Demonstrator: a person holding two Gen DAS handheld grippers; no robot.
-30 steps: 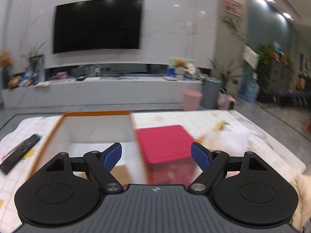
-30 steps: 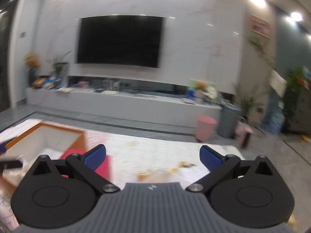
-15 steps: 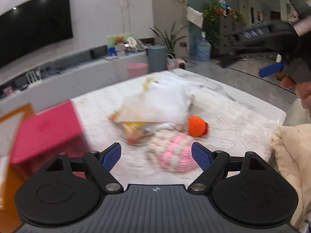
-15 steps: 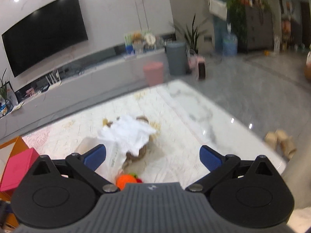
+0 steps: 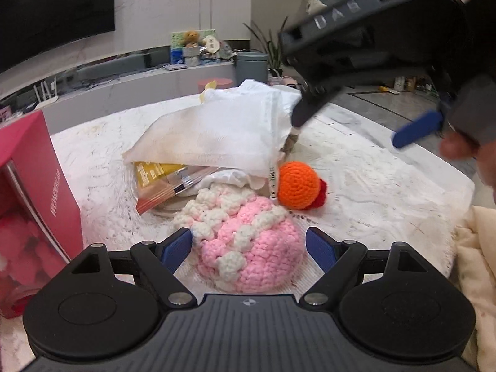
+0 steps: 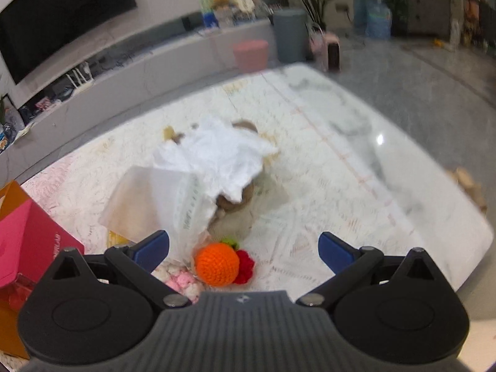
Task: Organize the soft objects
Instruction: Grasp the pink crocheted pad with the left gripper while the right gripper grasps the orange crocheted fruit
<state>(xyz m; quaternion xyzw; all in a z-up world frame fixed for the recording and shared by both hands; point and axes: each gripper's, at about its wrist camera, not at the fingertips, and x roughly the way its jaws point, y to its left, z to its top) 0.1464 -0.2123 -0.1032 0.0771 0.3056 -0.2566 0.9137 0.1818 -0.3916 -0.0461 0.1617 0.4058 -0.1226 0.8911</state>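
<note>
A pink and white crocheted toy (image 5: 248, 241) lies on the white lace-covered table, right between the fingers of my open left gripper (image 5: 249, 249), which is not closed on it. Behind it sits an orange crocheted ball (image 5: 296, 186) with a red piece attached. A white cloth (image 5: 223, 130) drapes over a yellow packet (image 5: 155, 173) and a brown plush, partly hidden. My right gripper (image 6: 243, 249) hovers open above the orange ball (image 6: 217, 262) and the white cloth (image 6: 217, 161); the pink toy (image 6: 179, 277) shows at its lower left.
A pink box (image 5: 34, 186) stands at the left, beside an orange-rimmed box (image 6: 12, 195). A cream fabric (image 5: 474, 248) lies at the right table edge. The right gripper's body (image 5: 372, 31) and a hand (image 5: 458, 148) hang over the table's right side. Floor lies beyond the table edge (image 6: 434, 155).
Both grippers swung right from the boxes to the pile of soft things and moved in closer. The left now straddles the pink toy; the right hangs over the orange ball.
</note>
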